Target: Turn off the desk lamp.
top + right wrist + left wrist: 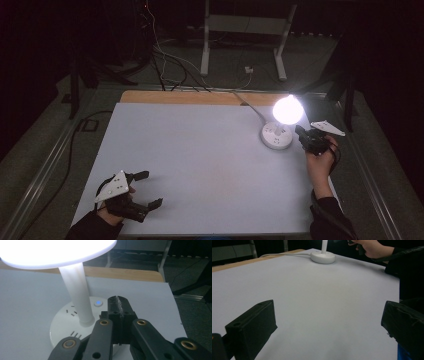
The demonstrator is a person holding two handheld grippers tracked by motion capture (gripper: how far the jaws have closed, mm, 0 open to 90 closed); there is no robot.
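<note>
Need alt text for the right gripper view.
The right gripper, jaws shut and empty, points at the round white base of a lit white desk lamp, beside a glowing blue button, on a pale grey table.

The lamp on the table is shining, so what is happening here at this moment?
A person works at a white table with a gripper in each hand. The right gripper, jaws shut on nothing, hangs just above the lit desk lamp's round base, close to its glowing blue button. The left gripper rests open at the near left corner, away from the lamp.
</note>
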